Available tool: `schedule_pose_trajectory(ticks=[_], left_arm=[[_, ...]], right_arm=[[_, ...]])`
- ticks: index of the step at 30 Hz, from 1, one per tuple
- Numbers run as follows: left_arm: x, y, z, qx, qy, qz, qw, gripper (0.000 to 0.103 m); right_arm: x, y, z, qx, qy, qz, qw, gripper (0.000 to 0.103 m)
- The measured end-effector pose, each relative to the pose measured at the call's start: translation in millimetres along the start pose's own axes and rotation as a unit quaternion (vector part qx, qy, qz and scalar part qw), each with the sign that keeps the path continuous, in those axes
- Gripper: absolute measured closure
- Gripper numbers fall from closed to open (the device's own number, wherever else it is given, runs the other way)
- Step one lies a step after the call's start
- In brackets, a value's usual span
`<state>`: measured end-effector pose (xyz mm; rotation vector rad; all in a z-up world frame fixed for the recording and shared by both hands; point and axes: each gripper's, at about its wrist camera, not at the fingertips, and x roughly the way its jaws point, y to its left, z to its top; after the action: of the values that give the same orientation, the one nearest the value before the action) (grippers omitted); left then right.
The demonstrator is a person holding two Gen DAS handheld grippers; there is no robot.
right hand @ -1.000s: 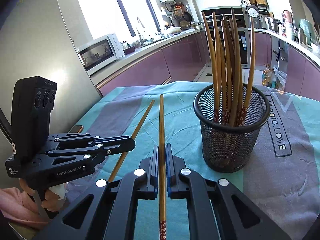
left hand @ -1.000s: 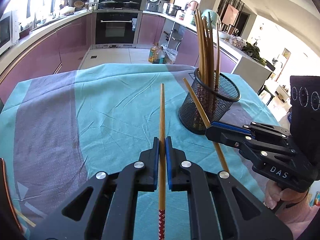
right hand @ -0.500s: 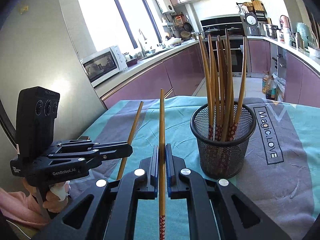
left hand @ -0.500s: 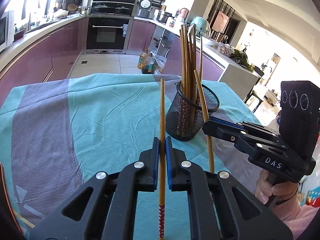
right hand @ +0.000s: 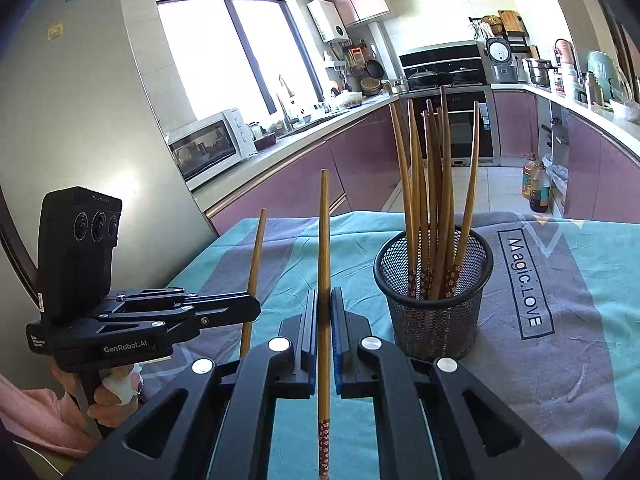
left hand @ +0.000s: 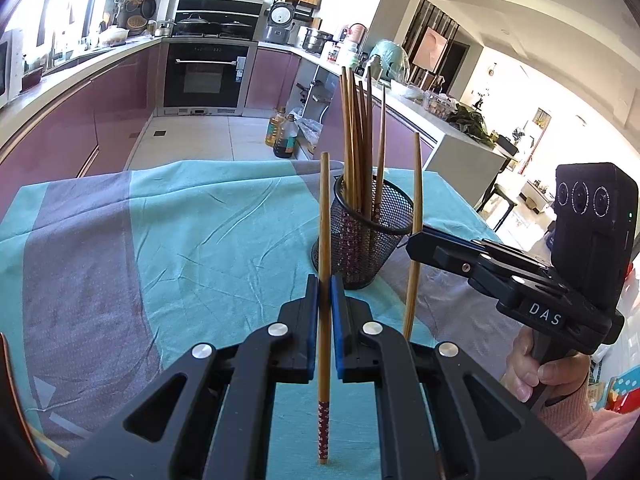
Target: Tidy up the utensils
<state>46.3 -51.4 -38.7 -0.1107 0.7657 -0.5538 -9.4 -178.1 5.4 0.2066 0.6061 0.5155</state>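
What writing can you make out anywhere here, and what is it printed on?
"DAS": on the right gripper, on its body.
"GenRobot.AI": on the left gripper, on its side.
"Magic.LOVE": on the tablecloth.
Small white label on the left gripper's rear, stickers on the fridge: too small to read.

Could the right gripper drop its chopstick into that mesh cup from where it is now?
Probably yes. The right gripper is shut on its chopstick, and the mesh cup stands just ahead to its right with an open top; nothing lies between, though standing chopsticks crowd it.

Mesh cup (right hand: 434, 312) stands on tablecloth (right hand: 560, 360), chopsticks (right hand: 432, 200) upright inside; counter (right hand: 280, 152) and oven (left hand: 208, 76) behind.
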Motion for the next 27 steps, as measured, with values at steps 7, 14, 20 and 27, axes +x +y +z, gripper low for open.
schedule_pose_trajectory(ticks=[7,14,20,27], left_arm=[[-1,-2,1,0.004,-0.005,0.000,1.0000,0.096],[-5,-4,2,0.006,-0.011,0.000,0.9999,0.096],[-7,-5,3,0.008,-0.016,-0.002,0.9998,0.096],[-10,-6,3,0.009,-0.020,-0.003,0.9998,0.096]], right_arm=[[-8,0,2,-0.002,-0.011,0.000,1.000,0.098],[-13,0,7,-0.004,-0.019,0.000,1.000,0.098],[-14,3,9,-0.009,-0.024,0.002,1.000,0.098],[-15,5,11,-0.011,-0.027,0.002,1.000,0.098]])
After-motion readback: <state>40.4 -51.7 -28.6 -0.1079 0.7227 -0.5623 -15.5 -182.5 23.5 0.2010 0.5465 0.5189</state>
